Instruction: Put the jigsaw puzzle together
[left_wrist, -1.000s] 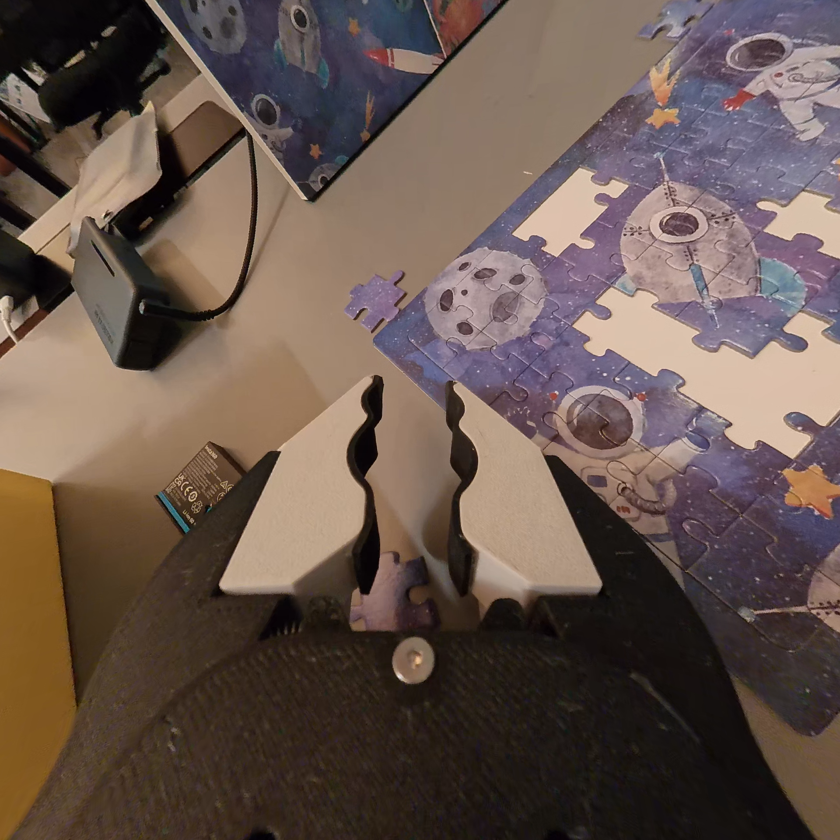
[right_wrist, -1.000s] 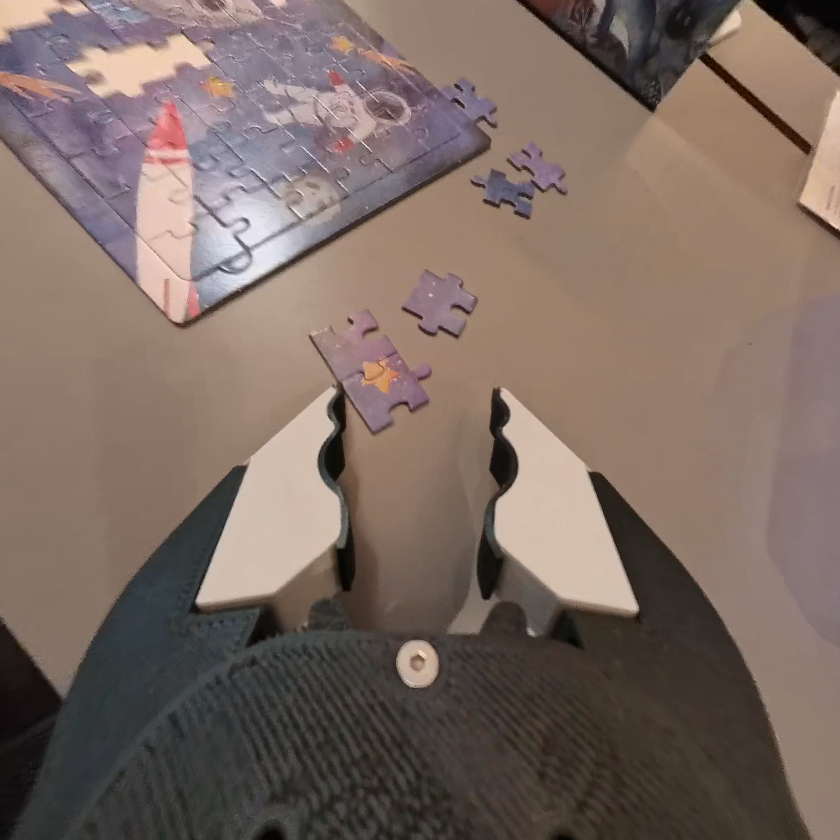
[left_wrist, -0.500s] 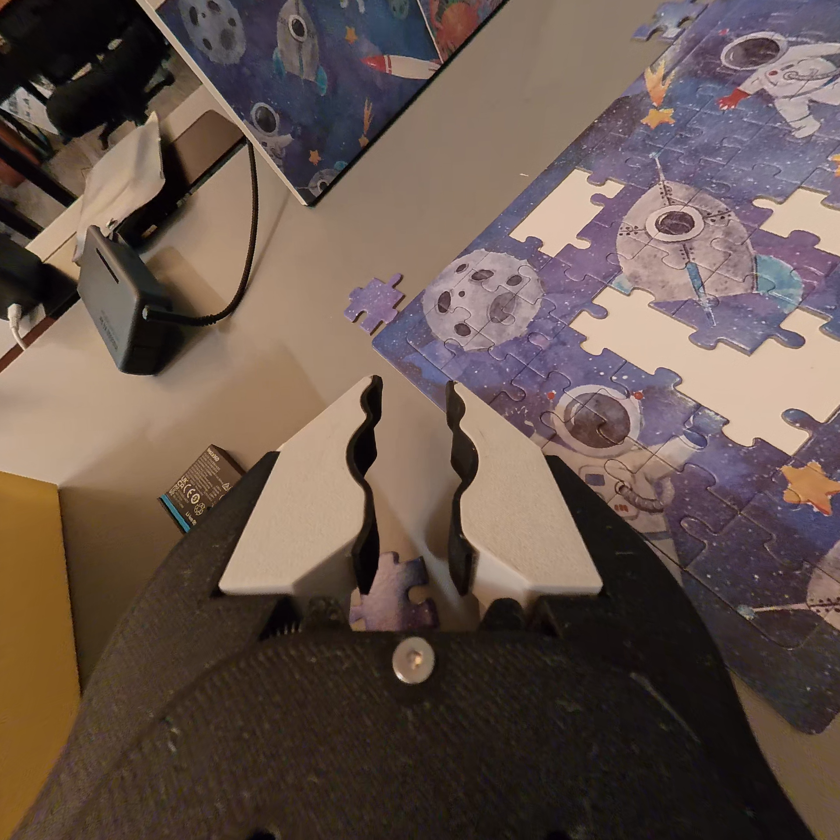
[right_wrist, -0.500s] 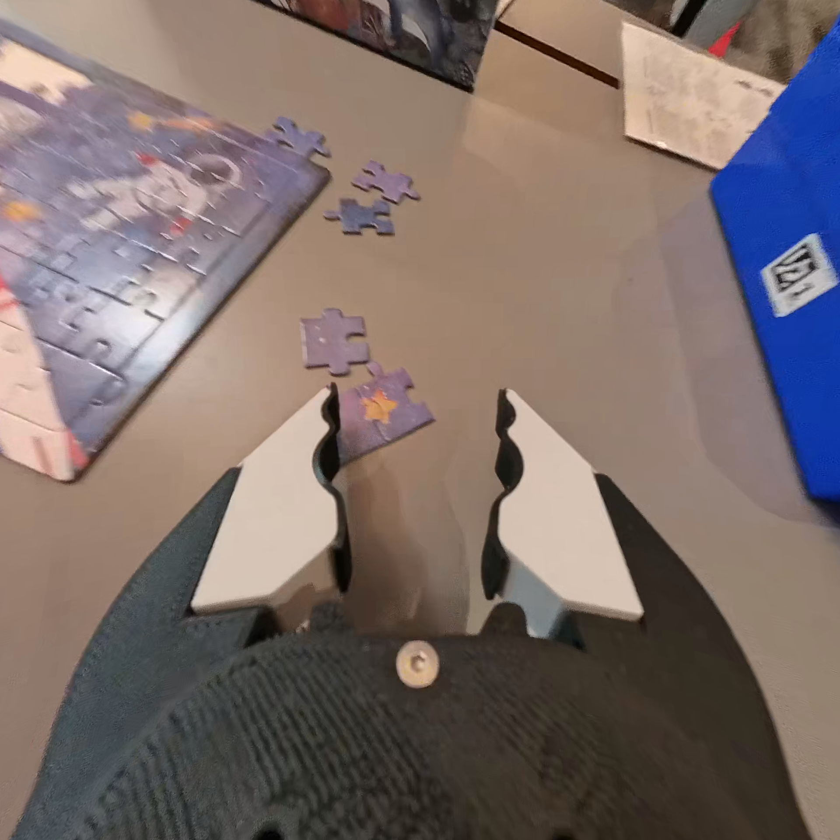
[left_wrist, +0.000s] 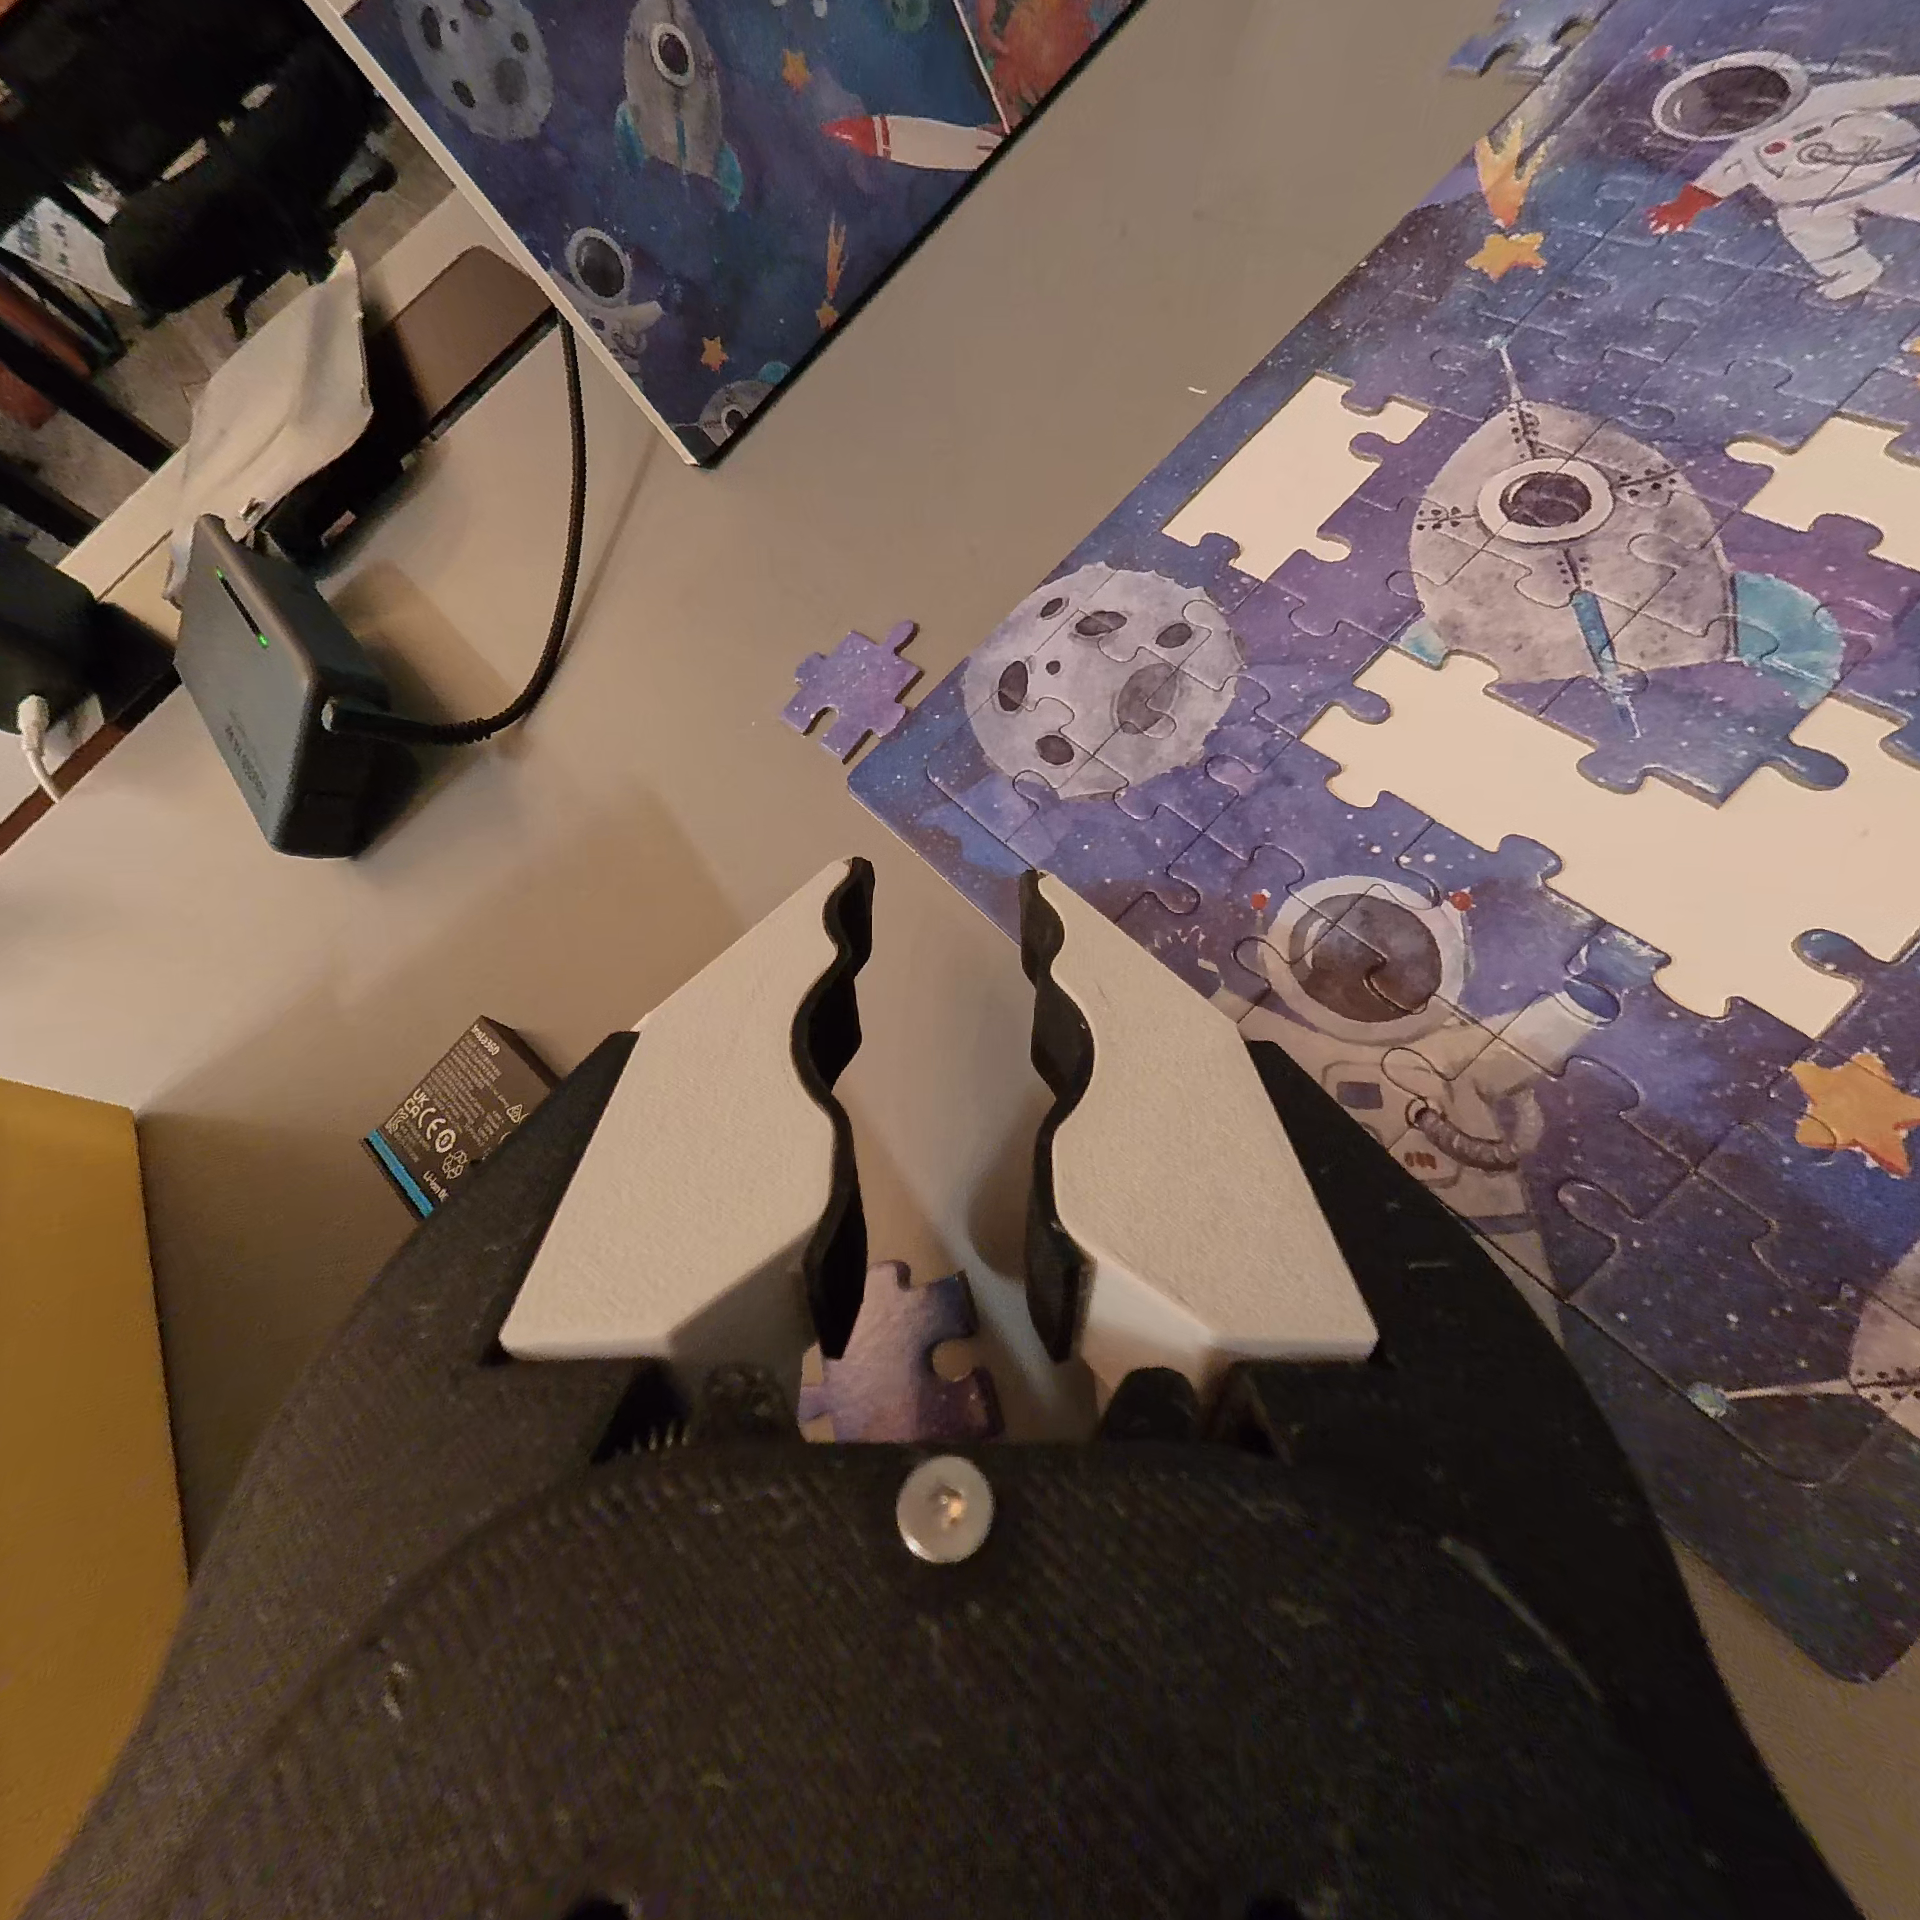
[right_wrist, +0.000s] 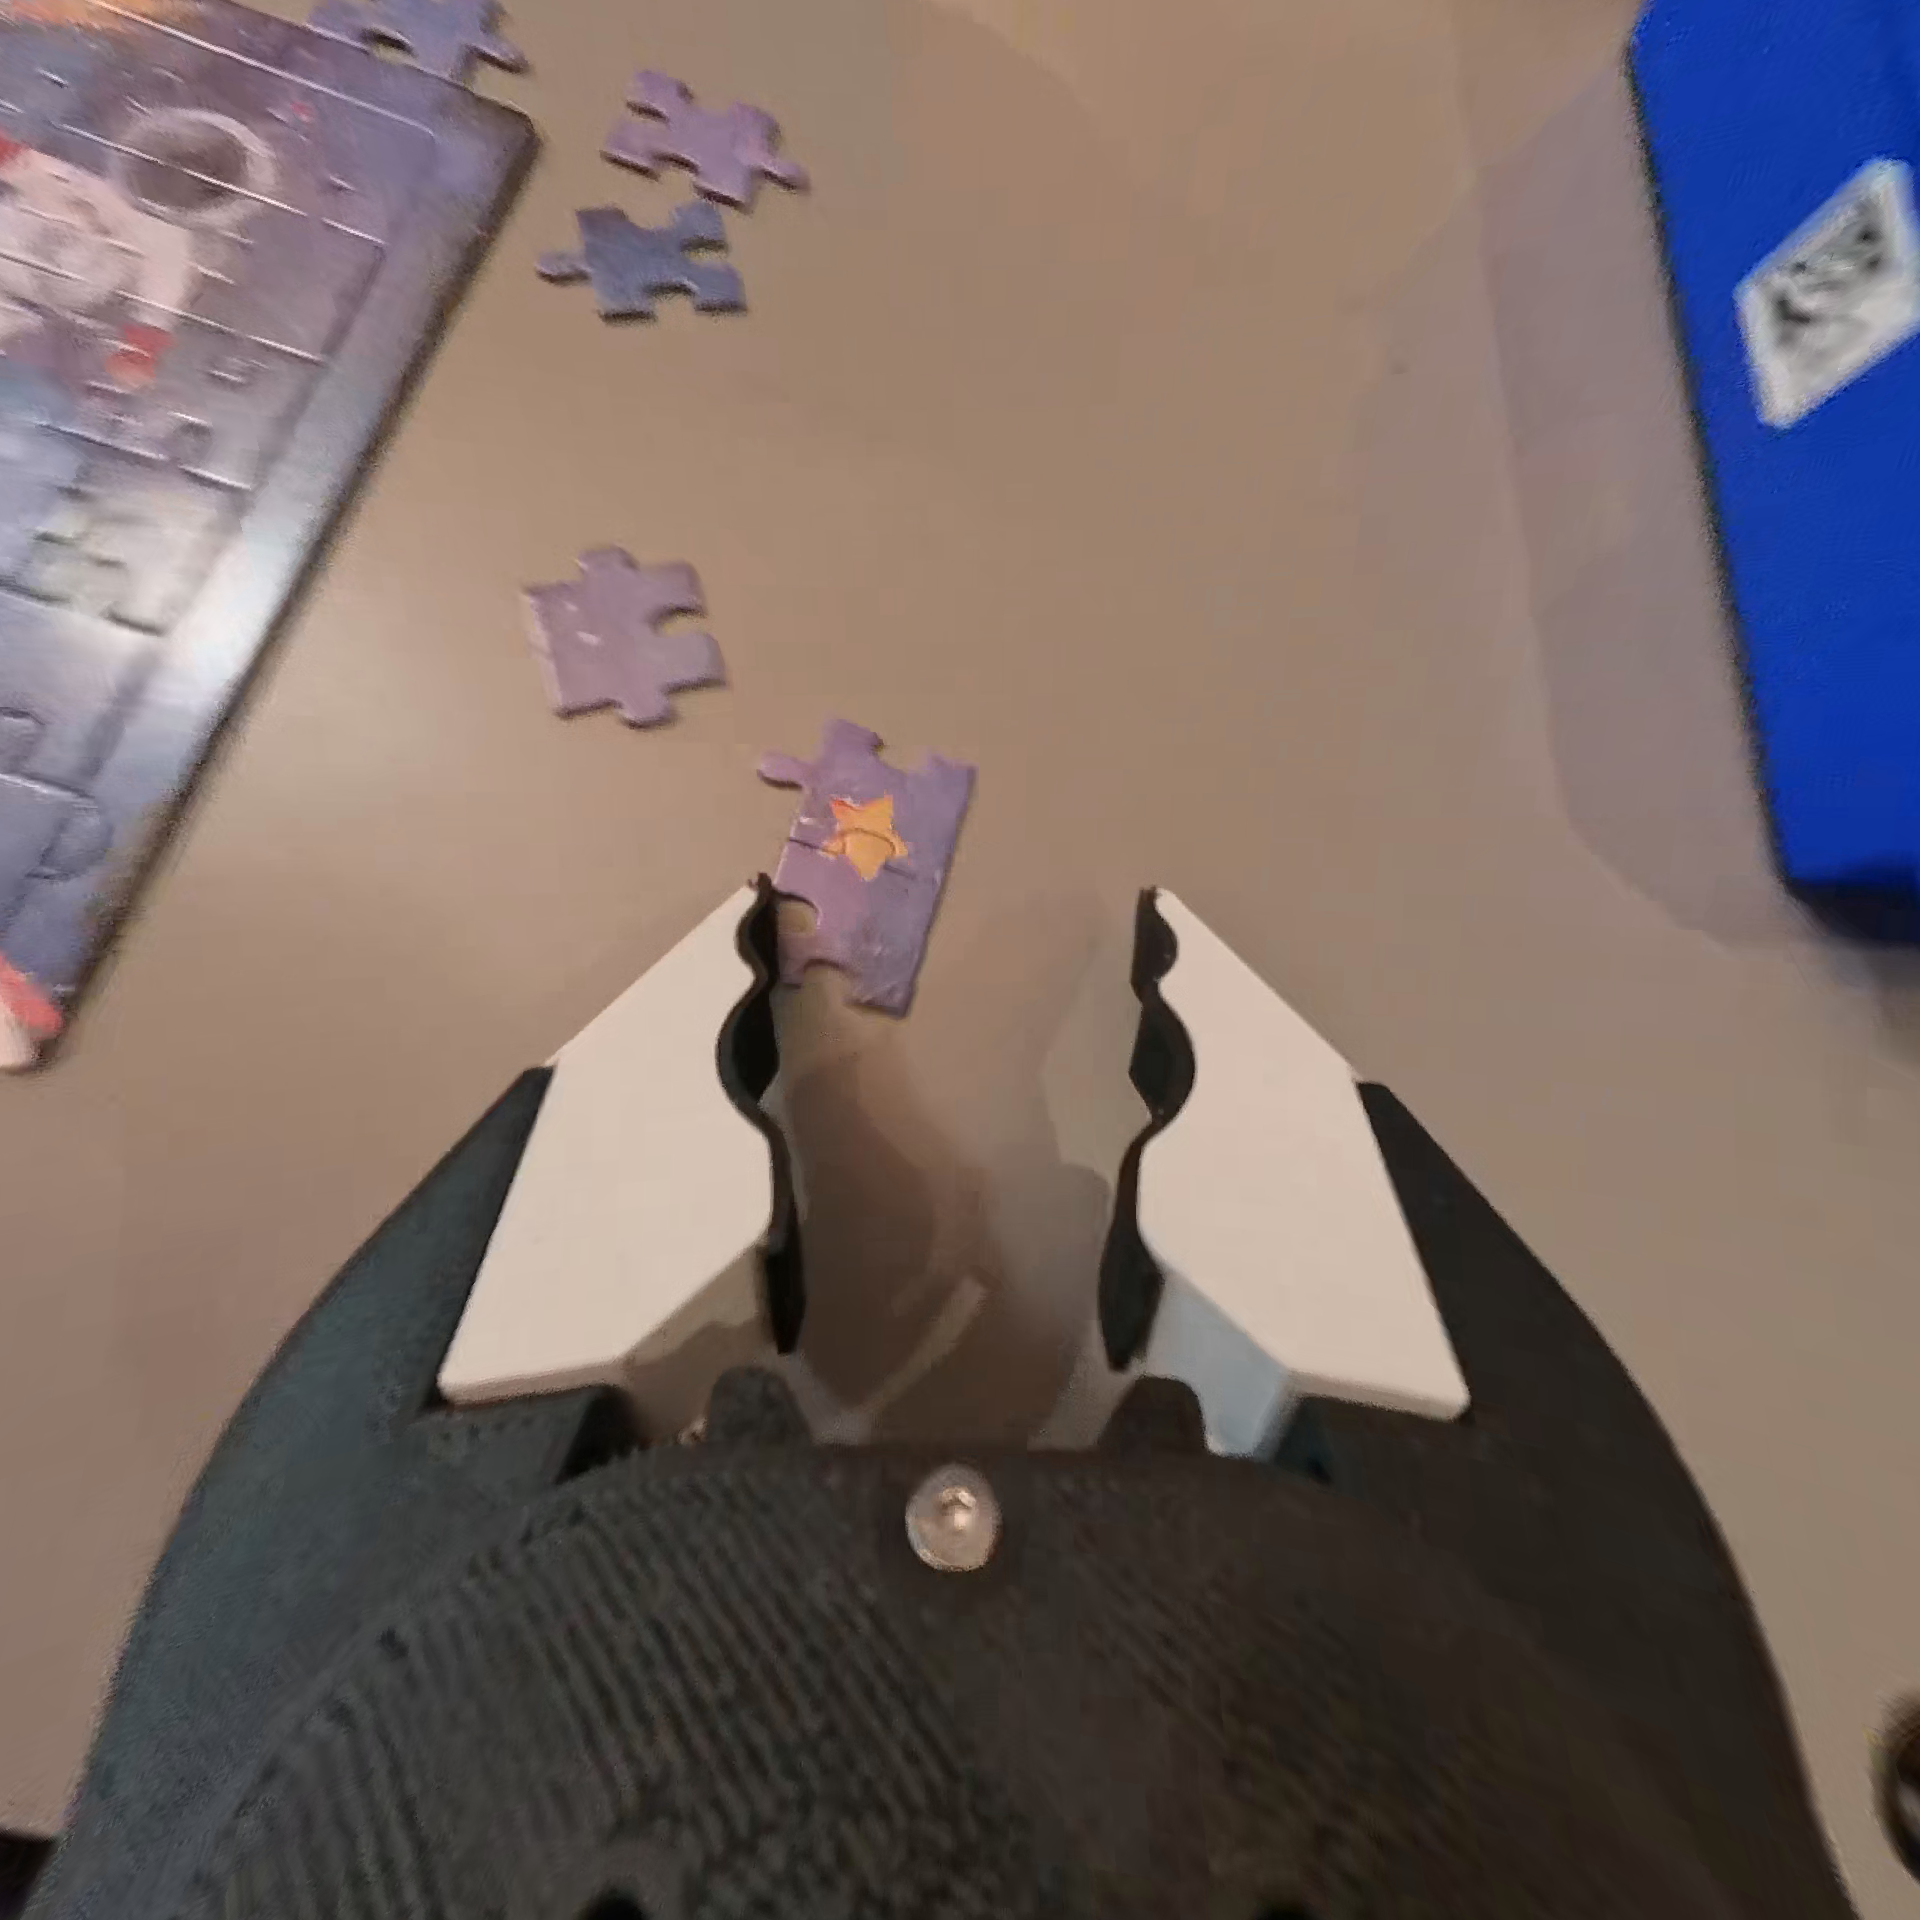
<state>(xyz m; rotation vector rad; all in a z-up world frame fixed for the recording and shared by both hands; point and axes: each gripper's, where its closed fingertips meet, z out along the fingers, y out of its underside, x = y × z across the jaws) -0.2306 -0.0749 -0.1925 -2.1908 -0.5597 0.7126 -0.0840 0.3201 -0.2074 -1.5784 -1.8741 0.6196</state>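
The space-themed jigsaw puzzle (left_wrist: 1174, 873) lies flat in the left wrist view, with white gaps (left_wrist: 1558, 821) in its middle. My left gripper (left_wrist: 943, 873) hovers by its near-left corner, jaws narrowed on a purple puzzle piece (left_wrist: 904, 1361) deep between the finger bases. My right gripper (right_wrist: 951, 891) is open and empty, low over the table. A joined two-piece chunk with an orange star (right_wrist: 883, 862) lies just off its left fingertip (right_wrist: 756, 904). Loose purple pieces (right_wrist: 623, 634) (right_wrist: 649, 260) (right_wrist: 707, 135) lie beyond it, beside the puzzle's edge (right_wrist: 260, 343).
A loose piece (left_wrist: 857, 691) lies off the puzzle's left corner. The box lid picture (left_wrist: 727, 156) stands at the back. A grey device with a cable (left_wrist: 270, 707), a small battery (left_wrist: 447, 1122) and a yellow object (left_wrist: 62, 1455) are to the left. A blue box (right_wrist: 1818, 468) is on the right. The tips of one gripper are about 45 centimetres away from the tips of the other. To the small battery (left_wrist: 447, 1122): left tips about 12 centimetres, right tips about 50 centimetres.
The right gripper has swung rightward, bringing the blue box into view, and the star chunk now sits ahead of its left fingertip. The left gripper has barely moved.
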